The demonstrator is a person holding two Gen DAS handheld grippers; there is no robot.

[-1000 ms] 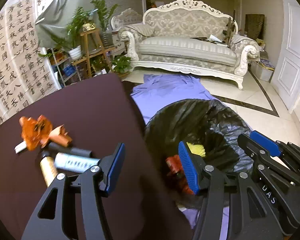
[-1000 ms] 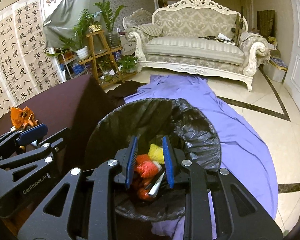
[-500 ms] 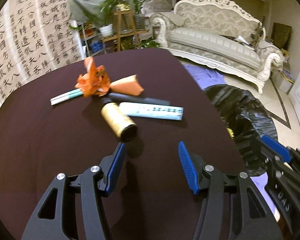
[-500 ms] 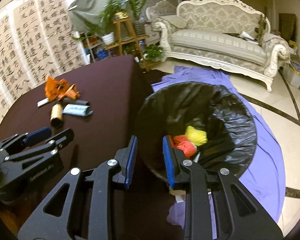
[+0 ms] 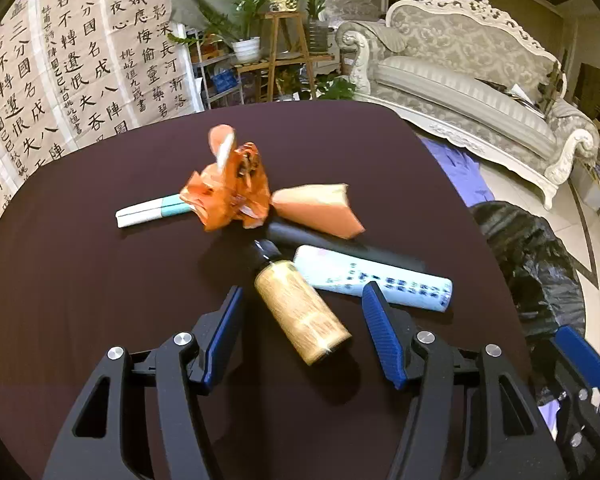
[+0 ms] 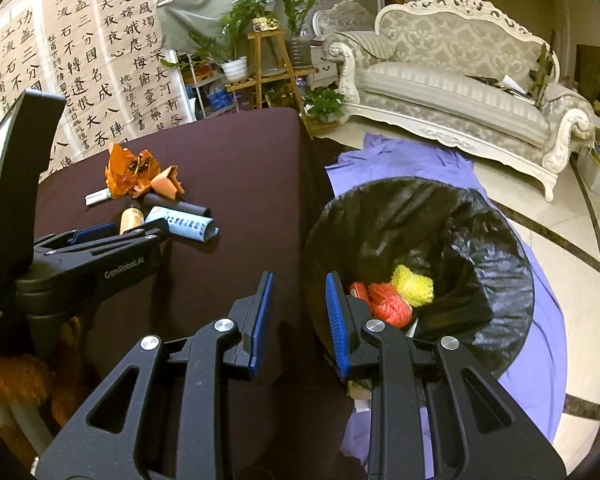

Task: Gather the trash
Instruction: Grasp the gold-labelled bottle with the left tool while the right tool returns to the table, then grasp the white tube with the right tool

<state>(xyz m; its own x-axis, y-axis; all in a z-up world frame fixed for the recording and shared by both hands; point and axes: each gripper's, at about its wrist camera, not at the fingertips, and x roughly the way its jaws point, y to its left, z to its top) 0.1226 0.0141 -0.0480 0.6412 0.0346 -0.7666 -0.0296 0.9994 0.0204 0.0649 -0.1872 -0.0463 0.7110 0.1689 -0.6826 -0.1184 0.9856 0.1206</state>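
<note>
I have the left gripper (image 5: 302,332) over the near part of the dark table (image 5: 80,300), and the gold spool (image 5: 300,312) lies directly ahead of it, its near end between the two blue pads. The spool's long axis runs away from me and leans a little to the left, almost in line with the fingers, so a squeeze would land across its round sides. The jaws are opening at this moment; the spool sits between them with a gap showing on each side, so nothing is grasped yet.

The rest of the litter lies further toward the table's middle: a pale printed tube (image 5: 374,282) just right of the spool and angled toward the table's right edge, a black tube (image 5: 328,242) behind it, a crumpled orange wrapper (image 5: 230,194) and a white-and-teal stick (image 5: 152,212).

My right gripper (image 6: 298,314) hangs off the table's right edge, at the near rim of the black-lined bin (image 6: 420,216), jaws only narrowly parted and empty. Red and yellow scraps (image 6: 400,298) already lie in the bin. The left hand is plainly the nearer one to the spool.
</note>
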